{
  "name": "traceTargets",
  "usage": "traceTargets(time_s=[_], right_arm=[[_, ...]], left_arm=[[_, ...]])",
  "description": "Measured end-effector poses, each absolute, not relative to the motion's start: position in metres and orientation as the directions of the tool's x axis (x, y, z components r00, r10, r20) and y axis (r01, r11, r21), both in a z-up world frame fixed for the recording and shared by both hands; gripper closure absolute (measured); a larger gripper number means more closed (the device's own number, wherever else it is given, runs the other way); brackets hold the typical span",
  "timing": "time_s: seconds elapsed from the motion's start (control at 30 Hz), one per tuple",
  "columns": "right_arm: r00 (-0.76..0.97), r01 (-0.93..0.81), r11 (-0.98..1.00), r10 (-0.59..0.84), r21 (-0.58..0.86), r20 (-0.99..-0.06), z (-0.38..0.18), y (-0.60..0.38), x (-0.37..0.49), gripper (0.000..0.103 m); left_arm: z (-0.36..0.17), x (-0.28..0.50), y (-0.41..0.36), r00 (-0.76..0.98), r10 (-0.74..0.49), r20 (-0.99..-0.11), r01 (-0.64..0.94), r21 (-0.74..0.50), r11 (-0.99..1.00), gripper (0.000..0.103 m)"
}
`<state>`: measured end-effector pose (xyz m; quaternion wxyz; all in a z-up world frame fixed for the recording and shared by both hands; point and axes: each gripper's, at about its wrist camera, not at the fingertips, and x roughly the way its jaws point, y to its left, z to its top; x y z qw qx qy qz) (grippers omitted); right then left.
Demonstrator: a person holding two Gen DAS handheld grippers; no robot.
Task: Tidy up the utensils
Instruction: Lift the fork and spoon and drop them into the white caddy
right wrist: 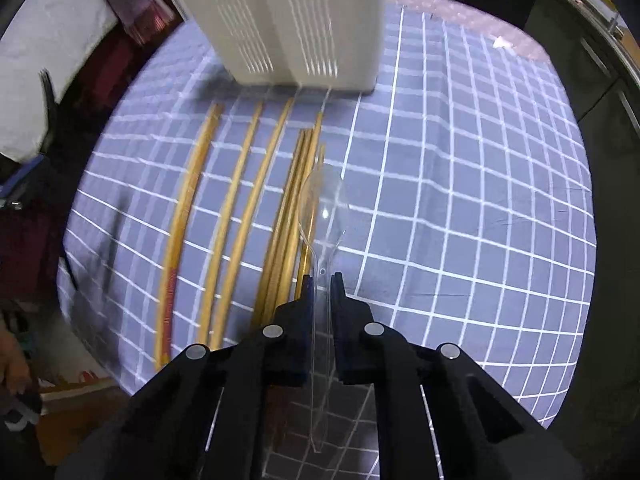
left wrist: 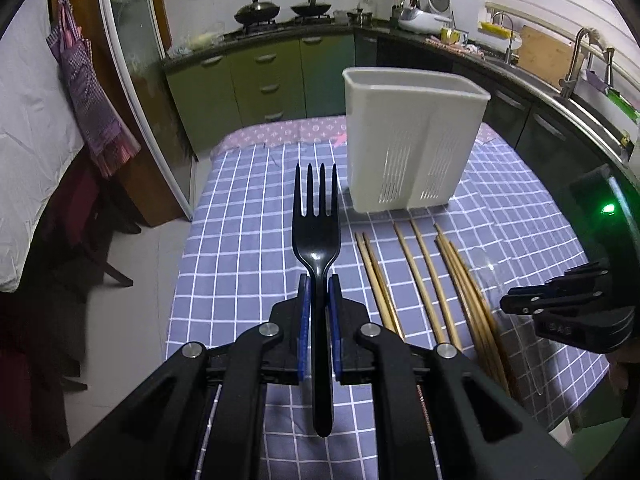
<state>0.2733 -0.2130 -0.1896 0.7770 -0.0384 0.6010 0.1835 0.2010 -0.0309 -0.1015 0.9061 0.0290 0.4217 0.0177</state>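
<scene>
- The left gripper is clamped on a black fork, gripping the neck just below the head. The tines point forward toward the holder, probably so it can be tipped into a slot without regripping.
- The fork is glossy black plastic with 4 tines. Its handle runs back between the fingers and out behind them.
- The right gripper is clamped on a clear spoon, also near the neck, bowl forward. It hangs above the table, over the chopsticks nearest it.
- The spoon is see-through plastic, hard to pick out against the cloth; a small glint marks its bowl.
- The holder stands upright toward the far edge of the table. It is a white plastic bin, open at the top, with slotted vents low on the near face and a crease that suggests 2 compartments.
- Bamboo chopsticks lie flat on the checked cloth just in front of the holder, tips toward it, roughly side by side. About 8 of them, not yet sorted.
- My judgement: both held utensils go into the holder next; the chopsticks remain.
</scene>
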Motion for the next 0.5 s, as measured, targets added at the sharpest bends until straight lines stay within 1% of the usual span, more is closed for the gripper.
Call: traceTargets(time_s=[0.13, 0.3, 0.5], right_arm=[[0.298, -0.330, 0.916, 0.330, 0.227, -0.896, -0.154, -0.232, 0.263, 0.093], [0.398, -0.339, 0.897, 0.410, 0.283, -0.821, -0.110, -0.250, 0.254, 0.093], [0.461, -0.356, 0.875, 0.470, 0.328, -0.752, -0.075, -0.272, 0.249, 0.093]], left_arm=[[-0.080, 0.200, -0.032, 0.679, 0.037, -0.734, 0.002, 0.053, 0.999, 0.094], [-0.035, 0.211, -0.035, 0.750, -0.007, -0.661, 0.026, 0.019, 0.999, 0.094], [0.015, 0.258, -0.043, 0.821, -0.110, -0.560, 0.082, -0.075, 0.994, 0.094]])
